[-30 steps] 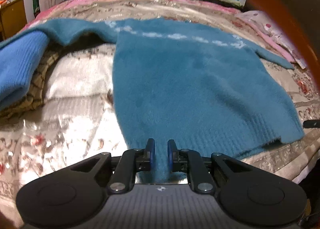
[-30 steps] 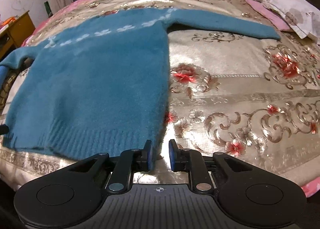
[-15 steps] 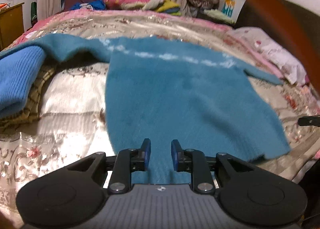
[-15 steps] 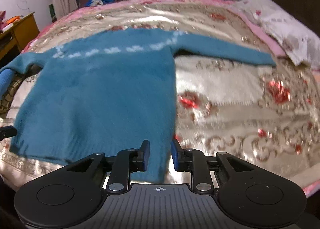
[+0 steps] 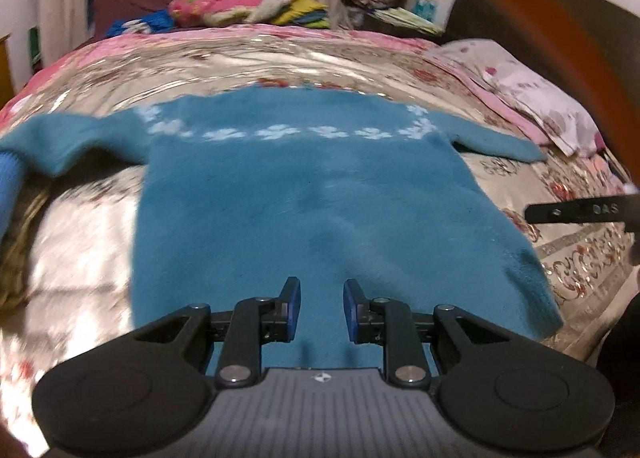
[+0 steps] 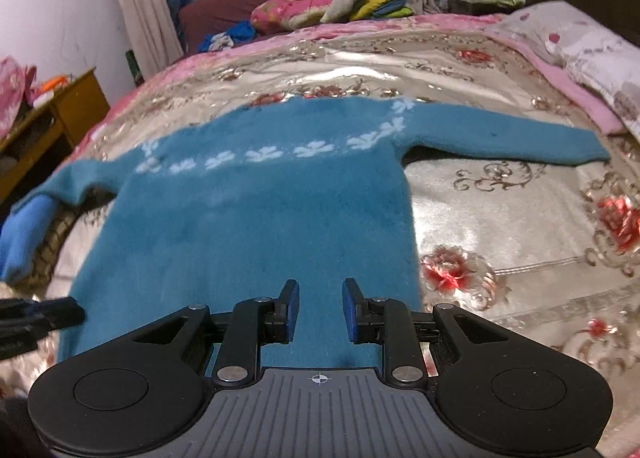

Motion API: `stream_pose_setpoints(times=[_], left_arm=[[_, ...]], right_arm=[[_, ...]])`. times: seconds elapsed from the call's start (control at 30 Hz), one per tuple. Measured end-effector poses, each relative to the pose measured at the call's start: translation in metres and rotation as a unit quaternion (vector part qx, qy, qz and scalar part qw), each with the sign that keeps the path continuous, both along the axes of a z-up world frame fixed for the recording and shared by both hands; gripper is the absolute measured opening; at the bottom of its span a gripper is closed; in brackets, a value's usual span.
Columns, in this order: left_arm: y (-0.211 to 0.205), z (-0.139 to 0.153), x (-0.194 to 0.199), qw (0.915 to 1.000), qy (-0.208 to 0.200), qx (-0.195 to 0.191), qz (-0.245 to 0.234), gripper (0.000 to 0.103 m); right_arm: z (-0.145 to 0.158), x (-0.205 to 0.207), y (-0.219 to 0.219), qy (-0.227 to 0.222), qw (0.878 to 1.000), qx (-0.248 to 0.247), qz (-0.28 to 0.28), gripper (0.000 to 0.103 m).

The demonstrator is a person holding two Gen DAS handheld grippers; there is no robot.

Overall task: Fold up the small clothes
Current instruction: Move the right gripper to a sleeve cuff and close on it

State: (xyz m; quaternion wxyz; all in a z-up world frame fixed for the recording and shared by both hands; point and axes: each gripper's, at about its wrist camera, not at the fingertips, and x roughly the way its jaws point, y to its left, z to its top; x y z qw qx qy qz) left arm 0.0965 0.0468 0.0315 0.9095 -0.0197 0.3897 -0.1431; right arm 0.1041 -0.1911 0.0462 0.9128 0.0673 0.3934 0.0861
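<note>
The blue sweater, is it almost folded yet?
Not yet. Done: the sweater lies spread flat on the bed, both sleeves out. In hand: nothing; the left gripper and right gripper hover open over its bottom hem. Left: every fold.

The sweater (image 5: pixel 320 198) is showing teal-blue, with a row of pale white flowers running across its chest. The bedspread (image 6: pixel 500 218) is gleaming silver-beige, patterned with red roses and gold scrolls, edged in pink. The pillow (image 6: pixel 592 54) is showing white with pink blossoms.
</note>
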Motion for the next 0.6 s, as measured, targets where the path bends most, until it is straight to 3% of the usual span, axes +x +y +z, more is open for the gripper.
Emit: stream_pose_setpoints(times=[0.3,0.6], left_arm=[[-0.071,-0.004,0.049,0.9988,0.002,0.007,-0.049,0.035],[-0.131,-0.024,0.100,0.9959,0.020,0.015,-0.087,0.035]], right_arm=[[-0.017,0.035,-0.045,0.004,0.998,0.050,-0.044,0.024],[-0.046,0.079,-0.111,0.005,0.986,0.104,-0.131,0.026]])
